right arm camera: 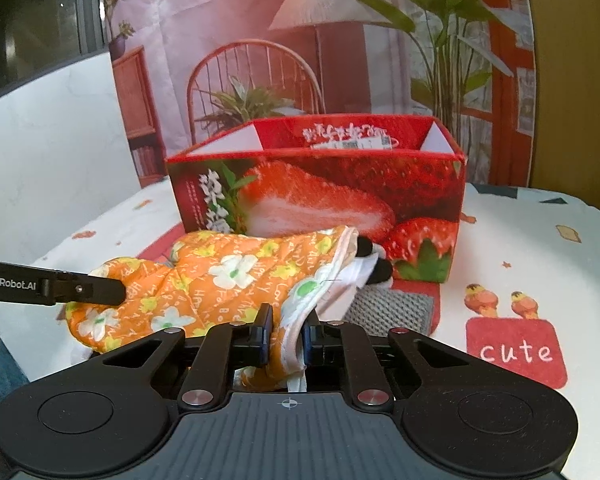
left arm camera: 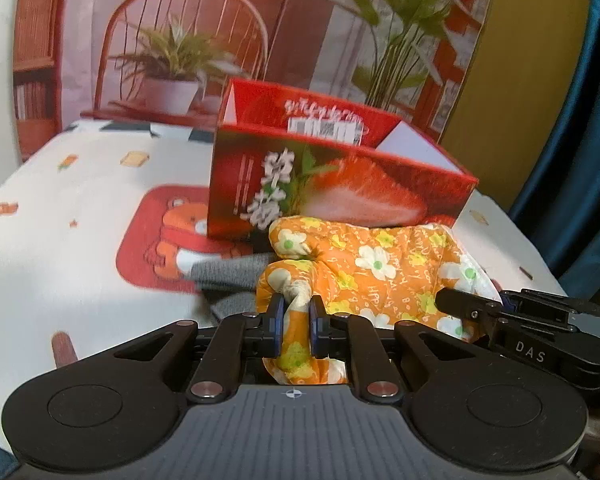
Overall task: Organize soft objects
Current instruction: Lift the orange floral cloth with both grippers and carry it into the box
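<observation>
In front of the strawberry box (right arm camera: 316, 196) on the "cute"-printed counter (right arm camera: 516, 352), both "GenRobot.AI" grippers, left gripper (left arm camera: 296, 320) and right gripper (right arm camera: 286, 334), are reaching level, jaws clamping the orange floral mitt (right arm camera: 220, 276).

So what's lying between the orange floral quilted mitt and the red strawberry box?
Right wrist view: a grey knitted cloth and a black-and-white soft item.

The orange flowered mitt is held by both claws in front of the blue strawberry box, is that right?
Not quite: the strawberry box is red, not blue, as the right wrist view shows. The rest holds: the left claw and the right claw both grip the orange flowered mitt in front of it.
</observation>
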